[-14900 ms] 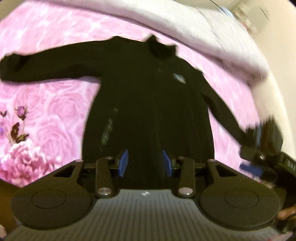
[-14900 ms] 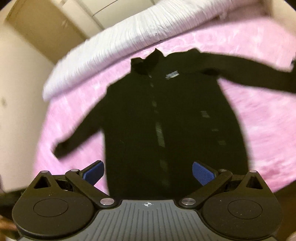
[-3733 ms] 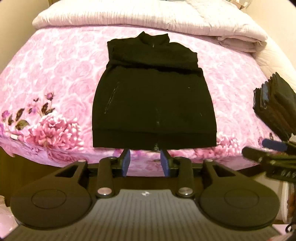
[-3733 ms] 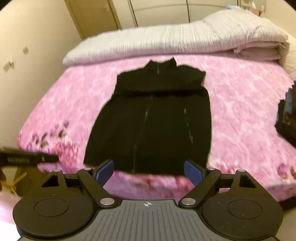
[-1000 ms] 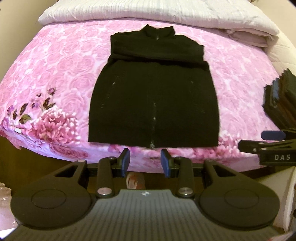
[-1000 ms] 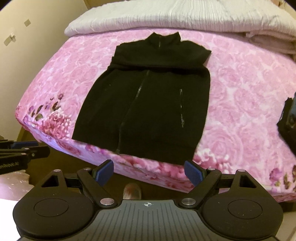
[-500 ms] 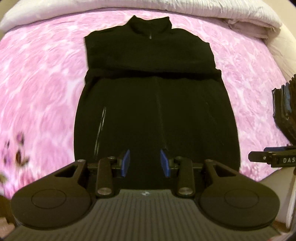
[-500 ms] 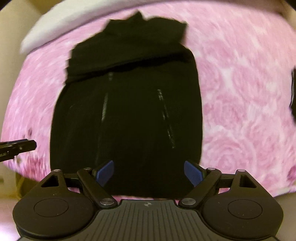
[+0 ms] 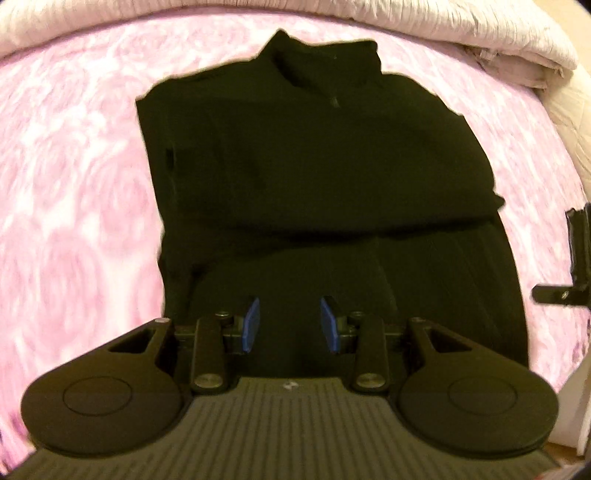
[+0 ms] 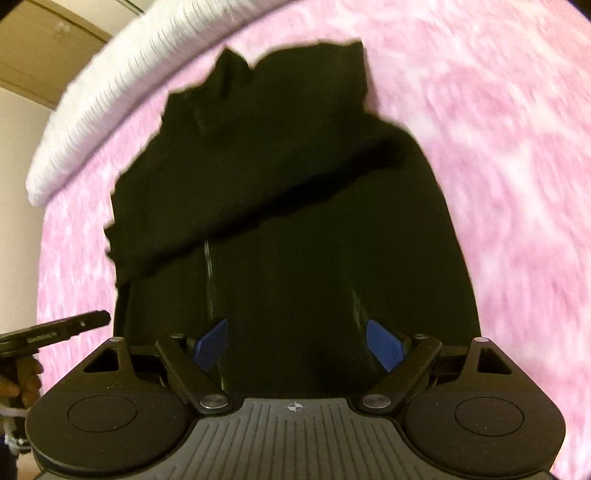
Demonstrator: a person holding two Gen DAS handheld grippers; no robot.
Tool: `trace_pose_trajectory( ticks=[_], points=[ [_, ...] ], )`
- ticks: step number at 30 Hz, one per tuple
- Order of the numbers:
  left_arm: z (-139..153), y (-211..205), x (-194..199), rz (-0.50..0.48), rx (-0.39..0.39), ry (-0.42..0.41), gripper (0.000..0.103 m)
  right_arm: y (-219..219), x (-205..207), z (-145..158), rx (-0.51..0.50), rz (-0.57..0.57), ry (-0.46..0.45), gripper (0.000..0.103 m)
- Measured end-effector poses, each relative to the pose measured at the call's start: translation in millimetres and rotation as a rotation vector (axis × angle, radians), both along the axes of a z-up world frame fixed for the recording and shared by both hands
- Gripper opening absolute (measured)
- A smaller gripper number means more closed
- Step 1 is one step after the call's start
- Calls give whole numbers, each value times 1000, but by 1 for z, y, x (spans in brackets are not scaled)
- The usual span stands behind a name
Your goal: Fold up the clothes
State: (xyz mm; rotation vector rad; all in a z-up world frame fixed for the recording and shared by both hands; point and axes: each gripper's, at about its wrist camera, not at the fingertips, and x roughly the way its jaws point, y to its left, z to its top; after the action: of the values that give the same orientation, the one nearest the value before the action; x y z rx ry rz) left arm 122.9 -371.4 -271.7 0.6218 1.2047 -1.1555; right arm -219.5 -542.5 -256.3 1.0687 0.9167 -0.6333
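A black zip jacket [image 9: 325,177] lies flat on the pink rose bedspread [image 9: 74,177], collar at the far end and both sleeves folded across the chest. It also shows in the right wrist view [image 10: 288,229]. My left gripper [image 9: 290,325] is open and empty, low over the jacket's lower part near the hem. My right gripper [image 10: 299,343] is wide open and empty, also low over the jacket's lower part. The hem is hidden behind both gripper bodies.
A rolled white quilt [image 9: 443,22] lies along the head of the bed, also seen in the right wrist view [image 10: 92,110]. The right gripper's tip [image 9: 561,266] shows at the right edge of the left view; the left gripper [image 10: 51,332] shows at the left of the right view.
Both grippers have moved forward and down from beyond the bed's foot edge to close over the jacket's lower part. Both remain open. The jacket has not moved.
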Motion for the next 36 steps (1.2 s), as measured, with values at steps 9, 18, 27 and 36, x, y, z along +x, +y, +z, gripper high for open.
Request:
trace_pose_trajectory(
  ticks=[9,18,27,36],
  points=[
    [-21,-86,85,-23,-178,-15,32,-102,45,-20,-127,114,-17,56],
    [-53,-160,143,-86,-233,-81,33,-197,114,-41,-278,325,-79,67],
    [-77,-173,189,-114,-233,-65,37,-250,169,-68,-378,507,-70,67],
    [-97,-170,197,-188,-214,103,44,-279,186,-87,-282,583,-106,76]
  ],
)
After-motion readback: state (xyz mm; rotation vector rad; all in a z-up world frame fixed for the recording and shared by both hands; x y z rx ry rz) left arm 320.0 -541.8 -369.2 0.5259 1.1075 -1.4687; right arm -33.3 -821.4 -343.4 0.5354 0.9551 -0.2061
